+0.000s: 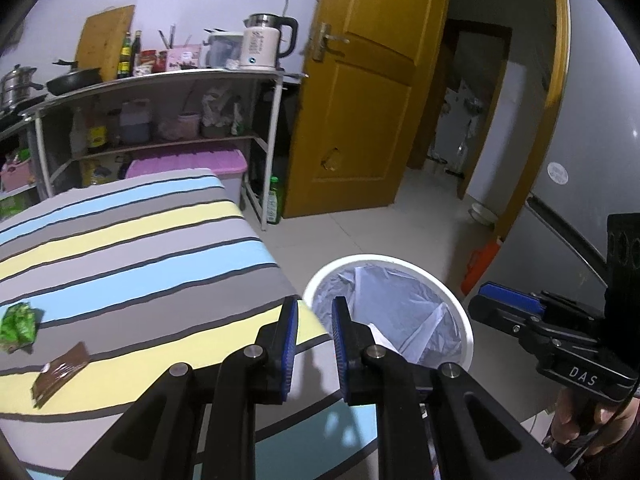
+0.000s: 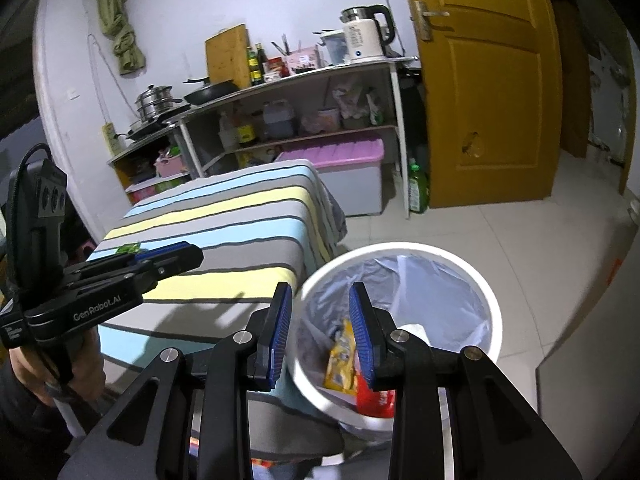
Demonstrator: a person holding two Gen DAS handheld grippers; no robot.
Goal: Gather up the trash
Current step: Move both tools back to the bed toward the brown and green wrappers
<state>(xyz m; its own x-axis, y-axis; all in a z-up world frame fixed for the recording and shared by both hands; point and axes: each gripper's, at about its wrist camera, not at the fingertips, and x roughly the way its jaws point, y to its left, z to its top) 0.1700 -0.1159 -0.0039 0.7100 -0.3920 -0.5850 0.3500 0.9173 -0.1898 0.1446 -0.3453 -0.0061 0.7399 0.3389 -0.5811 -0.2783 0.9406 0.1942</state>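
Holding: you grip a tool in each hand above the bed's corner.
Left gripper: jaws slightly apart, nothing between them, over the striped bedcover.
Right gripper: jaws spread, empty, above the bin's rim.
Bin: white, lined, on the floor just beside the bed; a yellow packet and red wrapper lie inside.
Bedcover trash: green wrapper and brown packet lie near each other.
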